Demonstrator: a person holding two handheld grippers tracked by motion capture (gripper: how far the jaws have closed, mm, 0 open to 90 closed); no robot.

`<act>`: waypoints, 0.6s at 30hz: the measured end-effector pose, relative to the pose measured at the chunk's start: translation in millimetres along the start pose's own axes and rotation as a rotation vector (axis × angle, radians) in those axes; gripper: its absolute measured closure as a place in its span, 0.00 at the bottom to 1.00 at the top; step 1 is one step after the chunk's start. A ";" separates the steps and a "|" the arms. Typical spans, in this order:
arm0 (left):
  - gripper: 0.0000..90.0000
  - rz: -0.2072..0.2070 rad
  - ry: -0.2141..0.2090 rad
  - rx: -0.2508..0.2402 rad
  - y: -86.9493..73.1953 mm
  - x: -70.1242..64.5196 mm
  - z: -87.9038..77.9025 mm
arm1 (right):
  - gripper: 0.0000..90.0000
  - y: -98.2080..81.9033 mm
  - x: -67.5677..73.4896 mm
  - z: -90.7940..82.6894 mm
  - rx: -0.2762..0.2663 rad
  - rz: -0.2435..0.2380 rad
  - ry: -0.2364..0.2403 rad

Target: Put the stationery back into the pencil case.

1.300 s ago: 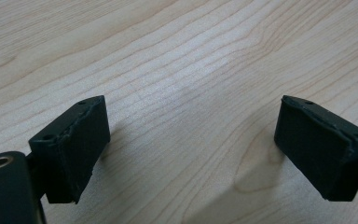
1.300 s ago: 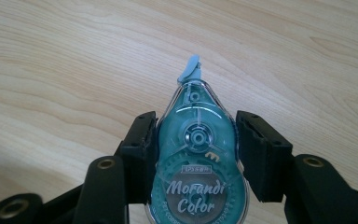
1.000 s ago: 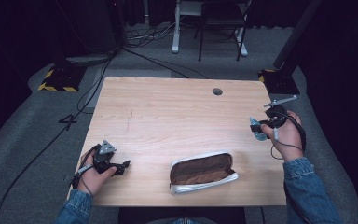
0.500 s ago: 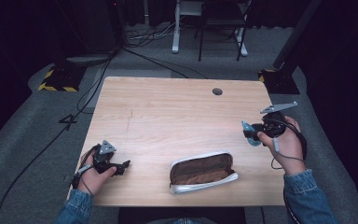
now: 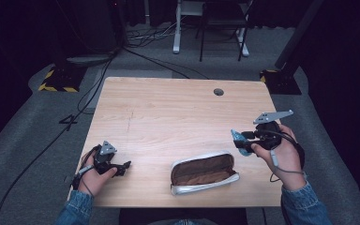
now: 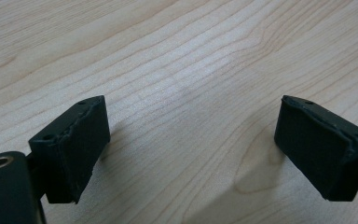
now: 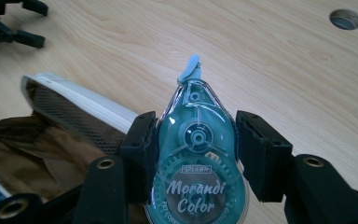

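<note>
Right tool (image 5: 238, 142) clamped on teal correction tape (image 7: 196, 154), held above counter (image 5: 168, 112) just right of open pencil case (image 5: 205, 172). Left tool (image 5: 122, 168) jaws apart, empty, low over counter.

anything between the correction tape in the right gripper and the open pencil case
Nothing visible. The right gripper is shut on the correction tape, just right of the pencil case, whose mouth lies open; only bare table lies between them.
</note>
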State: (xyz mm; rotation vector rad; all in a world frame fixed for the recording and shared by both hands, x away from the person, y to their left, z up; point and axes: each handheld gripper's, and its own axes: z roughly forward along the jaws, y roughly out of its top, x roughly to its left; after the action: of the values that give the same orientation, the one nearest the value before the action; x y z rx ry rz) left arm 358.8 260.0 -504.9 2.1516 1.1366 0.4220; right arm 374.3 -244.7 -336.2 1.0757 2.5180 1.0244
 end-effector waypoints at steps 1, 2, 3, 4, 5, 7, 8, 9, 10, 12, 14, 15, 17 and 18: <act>0.12 0.000 0.000 0.000 0.0 0.0 0.0 | 0.56 -0.1 3.2 -0.1 -0.006 -0.007 0.007; 0.12 0.000 0.000 0.000 0.0 0.0 0.0 | 0.56 -0.2 6.5 -0.1 -0.011 -0.016 0.014; 0.12 0.000 0.000 0.000 0.0 0.0 0.0 | 0.56 -0.4 10.1 -0.2 -0.016 -0.021 0.024; 0.12 0.000 0.000 0.000 0.0 0.0 0.0 | 0.56 -0.8 14.8 0.1 -0.020 -0.030 0.035; 0.12 0.000 0.000 0.000 0.0 0.0 0.0 | 0.56 -1.0 18.4 0.5 -0.023 -0.038 0.045; 0.12 0.000 0.000 0.000 0.0 0.0 0.0 | 0.56 -1.3 27.4 2.3 -0.027 -0.054 0.066; 0.12 0.000 0.000 0.000 0.0 0.0 0.0 | 0.56 -1.2 30.0 3.2 -0.029 -0.062 0.074; 0.12 0.000 0.000 0.000 0.0 0.0 0.0 | 0.56 -1.3 32.1 3.8 -0.032 -0.064 0.078; 0.12 0.000 0.000 0.000 0.0 0.0 0.0 | 0.56 -1.2 35.3 4.7 -0.031 -0.073 0.084; 0.12 0.000 0.000 0.000 0.0 0.0 0.0 | 0.56 -0.7 40.0 6.4 -0.026 -0.086 0.089; 0.12 0.000 0.000 0.000 0.0 0.0 0.0 | 0.56 0.2 45.1 7.9 -0.023 -0.102 0.100; 0.12 0.000 0.000 0.000 0.0 0.0 0.0 | 0.56 0.5 46.7 8.4 -0.023 -0.107 0.102; 0.12 0.000 0.000 0.000 0.1 0.0 0.0 | 0.56 1.0 48.8 9.4 -0.023 -0.114 0.108; 0.12 0.000 0.000 0.000 0.0 0.0 0.0 | 0.56 1.2 50.0 10.3 -0.024 -0.115 0.111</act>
State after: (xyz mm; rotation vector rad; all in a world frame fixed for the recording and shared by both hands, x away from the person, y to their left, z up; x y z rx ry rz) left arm 358.9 260.0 -504.9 2.1518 1.1362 0.4226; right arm 344.1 -203.7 -339.5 0.8787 2.6127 1.1067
